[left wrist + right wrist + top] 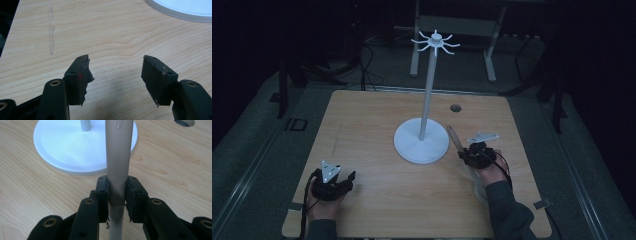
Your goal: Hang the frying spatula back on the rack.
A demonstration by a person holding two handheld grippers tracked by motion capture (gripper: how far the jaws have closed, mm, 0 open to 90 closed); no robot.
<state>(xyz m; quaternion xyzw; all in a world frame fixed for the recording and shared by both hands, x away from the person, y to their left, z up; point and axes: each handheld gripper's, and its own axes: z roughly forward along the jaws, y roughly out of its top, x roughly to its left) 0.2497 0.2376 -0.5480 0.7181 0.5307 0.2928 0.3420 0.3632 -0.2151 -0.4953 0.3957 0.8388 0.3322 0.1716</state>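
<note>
At the near edge of the wooden bench (377, 200), the left gripper (343, 181) rests low by the person's left hand (323, 202), a grey three-cornered plate on top of it and its cable trailing back toward the sleeve. In the left gripper view its two black jaws stand wide apart with bare wood grain between them and nothing held; a pale streak (51, 32) runs along the boards ahead, and the rim of a white disc shows at the upper right corner. On the near right side, the right hand (493, 172) holds the right gripper (117, 195), whose jaws are clamped on a pale grey tube (118, 157): the pads press against both sides of it, and the tube passes between them, running out beyond the jaw tips and back under the gripper body. In the high view that tube slants over the bench, one end lifted toward the stand and the other toward the person's forearm. Just beyond the tube's far end sits the stand's round white base (421, 141), near the middle of the bench, with a slim white pole (428, 90) rising upright from it to a crown of curved hooks (435, 42). Farther right, a small round hole (455, 107) pierces the bench top near its far edge.
</note>
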